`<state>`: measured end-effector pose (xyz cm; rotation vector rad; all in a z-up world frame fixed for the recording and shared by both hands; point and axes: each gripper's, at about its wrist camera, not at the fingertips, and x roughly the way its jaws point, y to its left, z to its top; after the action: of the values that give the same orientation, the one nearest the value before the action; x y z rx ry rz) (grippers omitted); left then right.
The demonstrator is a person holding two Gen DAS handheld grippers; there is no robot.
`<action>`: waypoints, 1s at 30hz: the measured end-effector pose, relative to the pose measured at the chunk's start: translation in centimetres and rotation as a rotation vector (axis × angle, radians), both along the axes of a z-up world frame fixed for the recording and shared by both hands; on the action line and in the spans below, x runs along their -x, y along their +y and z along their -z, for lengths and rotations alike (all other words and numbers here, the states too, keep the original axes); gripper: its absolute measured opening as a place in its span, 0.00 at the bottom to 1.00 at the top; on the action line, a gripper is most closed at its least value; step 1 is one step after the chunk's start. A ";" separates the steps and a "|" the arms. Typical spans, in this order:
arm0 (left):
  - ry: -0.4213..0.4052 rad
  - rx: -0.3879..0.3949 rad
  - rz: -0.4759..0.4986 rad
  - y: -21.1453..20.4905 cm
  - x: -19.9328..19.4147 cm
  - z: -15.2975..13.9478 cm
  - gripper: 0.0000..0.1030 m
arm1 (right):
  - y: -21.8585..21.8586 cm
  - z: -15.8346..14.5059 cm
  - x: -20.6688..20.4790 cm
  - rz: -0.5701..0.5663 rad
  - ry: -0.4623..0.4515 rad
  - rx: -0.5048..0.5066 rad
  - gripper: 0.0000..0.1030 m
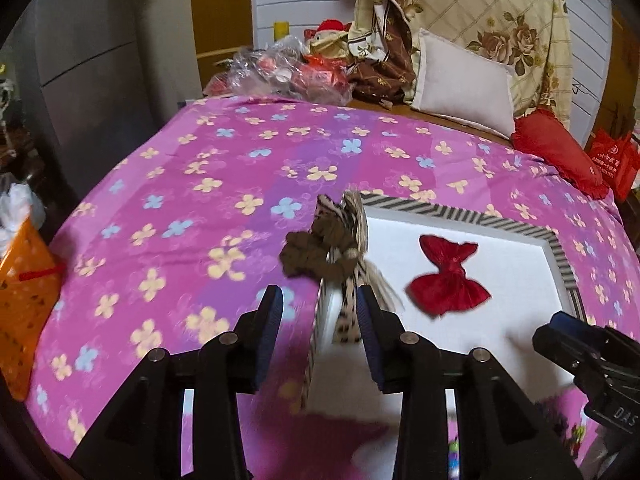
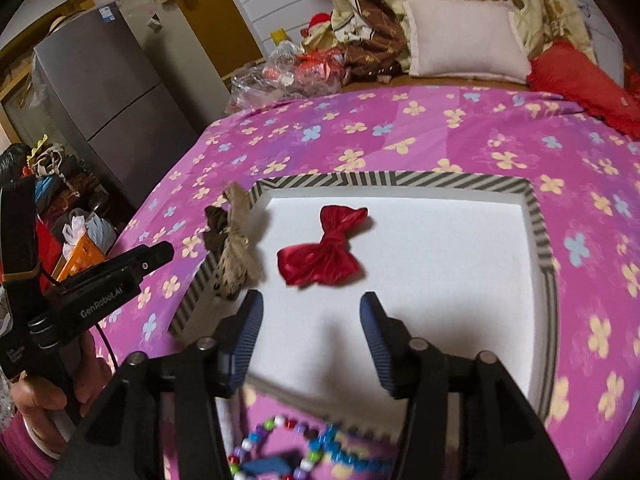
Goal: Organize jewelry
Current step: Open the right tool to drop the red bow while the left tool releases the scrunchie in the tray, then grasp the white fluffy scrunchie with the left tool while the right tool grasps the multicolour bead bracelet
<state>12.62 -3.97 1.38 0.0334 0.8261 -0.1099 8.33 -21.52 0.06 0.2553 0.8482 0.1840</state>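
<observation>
We find a shallow tray (image 2: 536, 216) with a black-and-white striped rim and a white floor lying on a bed covered by a pink floral bedspread (image 1: 168, 184). A red bow (image 2: 322, 248) lies flat on the white floor, toward the tray's middle and apart from every wall.

A leopard-print bow (image 1: 348, 280) with fringed ends hangs over the tray's left rim, part inside and part outside. A brown scrunchie (image 1: 312, 254) sits against it on the outer side, on or just above the bedspread; we cannot tell whether it touches the rim.

The left gripper (image 1: 320, 320) has its fingers spread apart, straddling the tray's left wall, with the leopard-print bow just ahead of its right finger. It grasps nothing.

The right gripper (image 2: 310, 320) hangs over the tray's near half, its fingers likewise parted and holding nothing, the red bow just beyond its tips.

A string of multicoloured beads (image 2: 280, 444) lies on the bedspread below the right gripper, outside the tray's near rim.

At the head of the bed we note a white pillow (image 2: 464, 40) and a red cushion (image 2: 580, 80).
</observation>
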 end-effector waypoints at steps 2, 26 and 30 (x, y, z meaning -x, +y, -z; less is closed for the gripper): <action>-0.002 -0.008 0.002 0.2 1.2 -0.1 0.39 | 0.5 -0.3 1.3 -0.001 -0.011 0.020 0.52; 0.012 0.036 -0.031 2.2 12.5 -0.1 0.39 | 2.0 -1.1 13.2 -0.028 -0.029 0.077 0.57; 0.042 0.062 -0.040 2.6 13.2 0.5 0.39 | 1.6 -0.7 14.1 -0.023 -0.020 0.071 0.58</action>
<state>-0.54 -1.32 0.88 -0.0436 0.8640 -0.0986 -5.76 -19.96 0.77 0.1773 0.8370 0.1777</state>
